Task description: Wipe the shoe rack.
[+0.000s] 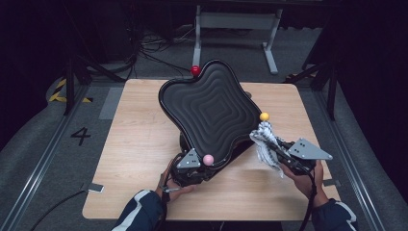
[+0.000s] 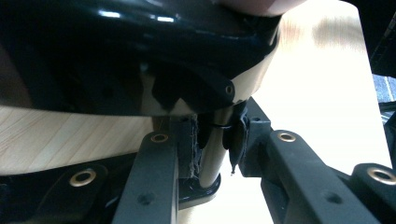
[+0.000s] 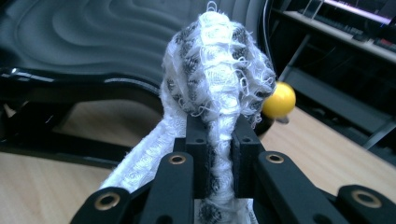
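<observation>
Holding the tilted black tray (image 1: 211,110) by a metal post beneath it, my left gripper (image 1: 188,162) is clamped tight. My right gripper (image 1: 275,148) pinches a soft, limp cloth (image 1: 263,139) beside the tray's right edge, above the surface (image 1: 134,139). I judge the glossy tray stiff and slippery; grip its frame.
</observation>
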`<state>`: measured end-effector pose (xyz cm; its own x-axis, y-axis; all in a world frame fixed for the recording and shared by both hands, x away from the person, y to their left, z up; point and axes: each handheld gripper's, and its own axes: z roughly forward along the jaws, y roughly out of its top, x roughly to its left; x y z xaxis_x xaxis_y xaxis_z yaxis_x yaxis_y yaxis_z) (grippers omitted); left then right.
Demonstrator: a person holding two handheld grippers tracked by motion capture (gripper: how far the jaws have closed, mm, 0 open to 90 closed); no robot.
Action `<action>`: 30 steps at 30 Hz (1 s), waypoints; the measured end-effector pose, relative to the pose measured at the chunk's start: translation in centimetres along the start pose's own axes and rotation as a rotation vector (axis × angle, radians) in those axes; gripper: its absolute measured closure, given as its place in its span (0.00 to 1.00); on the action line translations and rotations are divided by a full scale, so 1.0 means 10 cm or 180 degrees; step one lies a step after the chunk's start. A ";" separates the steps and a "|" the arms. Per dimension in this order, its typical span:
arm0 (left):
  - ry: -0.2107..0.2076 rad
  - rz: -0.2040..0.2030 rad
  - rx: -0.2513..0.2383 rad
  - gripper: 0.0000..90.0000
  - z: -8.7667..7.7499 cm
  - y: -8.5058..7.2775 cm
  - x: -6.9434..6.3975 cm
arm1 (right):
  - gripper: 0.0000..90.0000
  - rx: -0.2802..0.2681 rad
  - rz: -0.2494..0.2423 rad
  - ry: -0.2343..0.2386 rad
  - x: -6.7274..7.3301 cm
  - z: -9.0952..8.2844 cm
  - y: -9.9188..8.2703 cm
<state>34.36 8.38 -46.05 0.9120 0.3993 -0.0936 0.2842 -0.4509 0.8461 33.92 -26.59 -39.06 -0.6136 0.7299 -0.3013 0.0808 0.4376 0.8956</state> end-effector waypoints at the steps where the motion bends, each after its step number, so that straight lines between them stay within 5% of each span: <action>1: 0.0002 0.0003 0.0014 0.81 0.00 0.00 0.00 | 0.90 -0.0020 -0.0021 -0.0009 0.01 0.02 0.03; 5: -0.0002 0.0002 0.0007 0.81 0.00 0.00 0.00 | 0.90 -0.0060 -0.0122 -0.0007 0.04 0.17 0.17; 16: -0.0014 0.0000 0.0009 0.81 0.00 0.00 0.01 | 0.90 0.0103 -0.0348 0.0348 0.29 0.71 0.40; 23: -0.0006 0.0004 0.0012 0.81 0.00 0.00 0.00 | 0.90 0.0140 -0.0490 0.0600 0.55 0.82 0.45; 30: -0.0011 0.0002 0.0014 0.81 0.00 0.00 0.00 | 0.90 0.0087 -0.0463 0.0929 0.79 0.81 0.49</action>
<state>34.37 8.40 -46.05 0.9132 0.3963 -0.0947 0.2848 -0.4546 0.8439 35.86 -14.40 -39.73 -0.8192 0.4791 -0.3152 -0.0055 0.5430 0.8397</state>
